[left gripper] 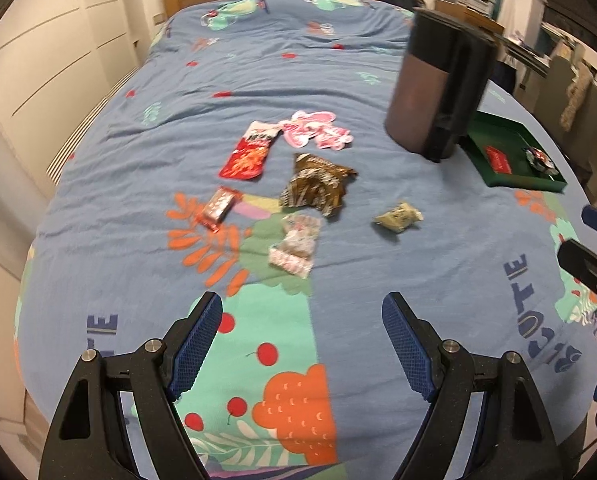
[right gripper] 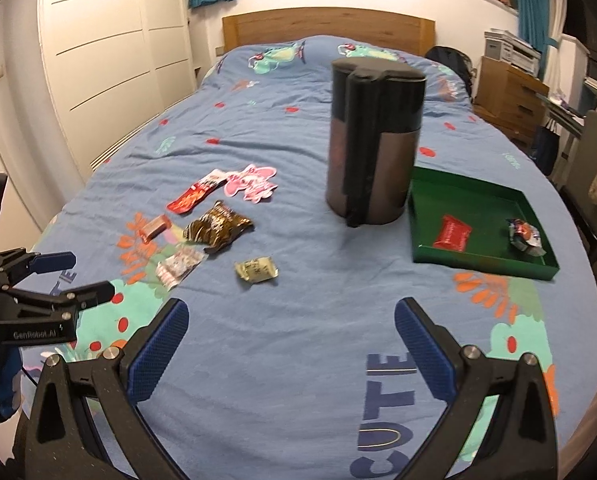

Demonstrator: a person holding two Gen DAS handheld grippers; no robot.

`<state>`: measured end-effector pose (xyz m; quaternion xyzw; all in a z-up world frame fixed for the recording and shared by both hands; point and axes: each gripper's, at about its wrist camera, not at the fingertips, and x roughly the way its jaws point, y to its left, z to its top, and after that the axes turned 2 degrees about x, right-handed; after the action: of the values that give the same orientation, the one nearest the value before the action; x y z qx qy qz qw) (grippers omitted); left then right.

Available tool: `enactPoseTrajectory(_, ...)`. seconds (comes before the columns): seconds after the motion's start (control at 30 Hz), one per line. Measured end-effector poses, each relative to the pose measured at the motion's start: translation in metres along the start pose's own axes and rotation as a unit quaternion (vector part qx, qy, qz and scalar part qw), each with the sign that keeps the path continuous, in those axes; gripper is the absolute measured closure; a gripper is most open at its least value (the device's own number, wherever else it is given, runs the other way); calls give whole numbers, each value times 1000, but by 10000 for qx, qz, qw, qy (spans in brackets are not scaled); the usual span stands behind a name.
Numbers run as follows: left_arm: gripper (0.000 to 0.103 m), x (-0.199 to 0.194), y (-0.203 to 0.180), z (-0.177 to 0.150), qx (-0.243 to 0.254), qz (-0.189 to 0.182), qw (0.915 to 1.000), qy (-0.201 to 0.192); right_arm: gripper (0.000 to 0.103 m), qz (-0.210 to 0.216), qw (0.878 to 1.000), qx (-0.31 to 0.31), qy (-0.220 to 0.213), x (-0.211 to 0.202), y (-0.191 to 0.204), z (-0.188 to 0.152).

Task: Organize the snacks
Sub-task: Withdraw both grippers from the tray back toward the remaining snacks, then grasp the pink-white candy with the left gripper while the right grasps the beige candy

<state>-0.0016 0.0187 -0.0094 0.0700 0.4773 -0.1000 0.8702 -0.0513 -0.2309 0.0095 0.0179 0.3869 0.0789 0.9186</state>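
A: What is left to be sorted, and where is it found?

B: Six loose snacks are seen on the bed (right gripper: 298, 340), left of the tall dark canister (right gripper: 372, 140). The green tray (right gripper: 478, 258) lies just right of the canister, and two wrapped sweets are already held in it: a red packet (right gripper: 454, 234) and a dark foil one (right gripper: 524, 236).

A: How are the jaws set?

B: Both are spread wide with nothing between them. The left gripper (left gripper: 302, 344) and the right gripper (right gripper: 292, 340) are held above the bedcover, well short of any snack.

A: Which piece is nearest to the right gripper?

B: The pale green sweet (right gripper: 256, 268), which lies apart from the rest. It is judged to be very light, with a crinkly, fairly slippery wrapper over a small firm core. It would best be pinched across its middle, not by the twisted ends, which would likely slide out.

A: And the others?

B: The brown foil bag (right gripper: 218, 228) looks crumpled and soft, so it could be caught by a raised fold. The red sachet (right gripper: 196, 196) and the pink packet (right gripper: 252, 182) lie flat; an edge may need to be scooped against the yielding duvet. The small red bar (right gripper: 154, 230) and the clear patterned packet (right gripper: 178, 266) appear stiffer and could be taken across the narrow side.
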Motion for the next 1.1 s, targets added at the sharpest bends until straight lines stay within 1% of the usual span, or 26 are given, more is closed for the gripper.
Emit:
enactPoseTrajectory(0.17, 25, 13, 21, -7, -279, 153, 9995, 9, 0, 80, 9998, -19, 174, 17, 2, -7)
enactPoseTrajectory(0.27, 25, 21, 30, -10, -393, 171, 9991, 41, 0, 127, 9994, 11, 320, 33, 1, -10)
enactPoseTrajectory(0.4, 25, 34, 40, -15, -485, 89, 9987, 88, 0, 217, 9987, -3, 463, 51, 2, -13)
enactPoseTrajectory(0.6, 25, 52, 49, -17, -686, -145, 9973, 239, 0, 313, 9974, -47, 641, 71, 3, -14)
enactPoseTrajectory(0.67, 25, 57, 48, -14, -653, -191, 9973, 274, 0, 327, 9971, -39, 691, 76, 2, -13)
enactPoseTrajectory(0.87, 25, 74, 32, 1, -318, -307, 9984, 365, 0, 404, 9956, -70, 840, 99, 7, -11)
enactPoseTrajectory(1.1, 25, 105, 17, 15, -119, -303, 9977, 588, 0, 477, 9938, -150, 991, 132, 15, -3)
